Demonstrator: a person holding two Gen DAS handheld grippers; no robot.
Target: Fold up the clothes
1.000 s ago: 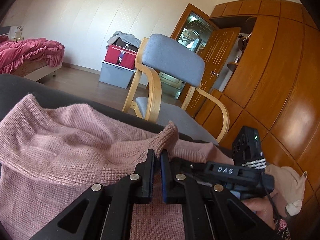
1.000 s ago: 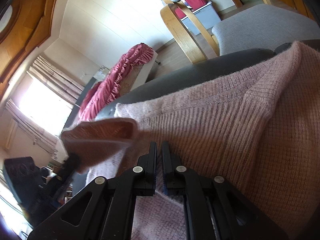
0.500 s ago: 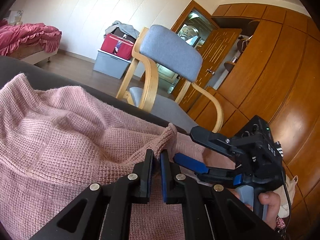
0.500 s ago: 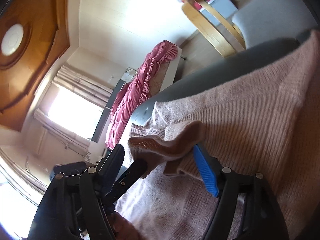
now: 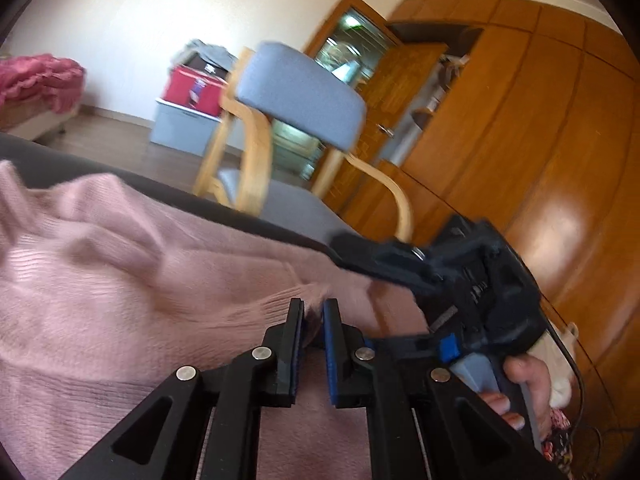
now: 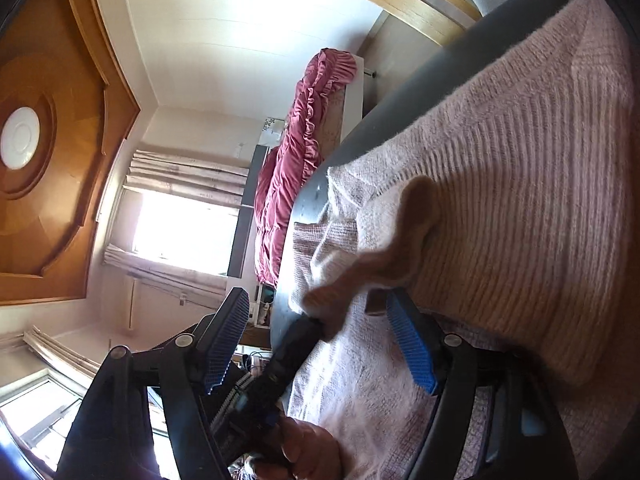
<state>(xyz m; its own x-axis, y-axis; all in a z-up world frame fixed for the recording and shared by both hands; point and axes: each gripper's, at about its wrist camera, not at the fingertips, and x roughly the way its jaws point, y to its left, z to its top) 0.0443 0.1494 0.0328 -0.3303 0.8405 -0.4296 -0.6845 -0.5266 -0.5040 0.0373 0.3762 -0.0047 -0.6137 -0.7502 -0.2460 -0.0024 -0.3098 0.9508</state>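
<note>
Pink knit sweater [image 5: 120, 288] spread over dark worktop [image 5: 48, 160], filling lower left of left wrist view and right half of right wrist view [image 6: 520, 208].
Left tongs [image 5: 313, 320] nearly closed, pinching a ribbed cuff of the sweater [image 5: 276, 300] at bottom centre; fabric visible between the pads.
Right tongs [image 6: 320, 344] wide apart, blue pads [image 6: 412, 356] facing each other, nothing gripped. Same cuff [image 6: 384, 260] hanging in the gap between them, held up by the left tongs [image 6: 312, 324] entering from lower centre. Touching the right-hand pad or not: cannot tell.
Right tongs also seen in left wrist view [image 5: 360, 248], right of centre, hand [image 5: 520, 384] on the grip at lower right.
Background: grey-cushioned wooden chair [image 5: 296, 92] upper centre, bed with red cover [image 6: 300, 160], wooden wardrobe [image 5: 540, 120] at right. Left view motion-blurred.
</note>
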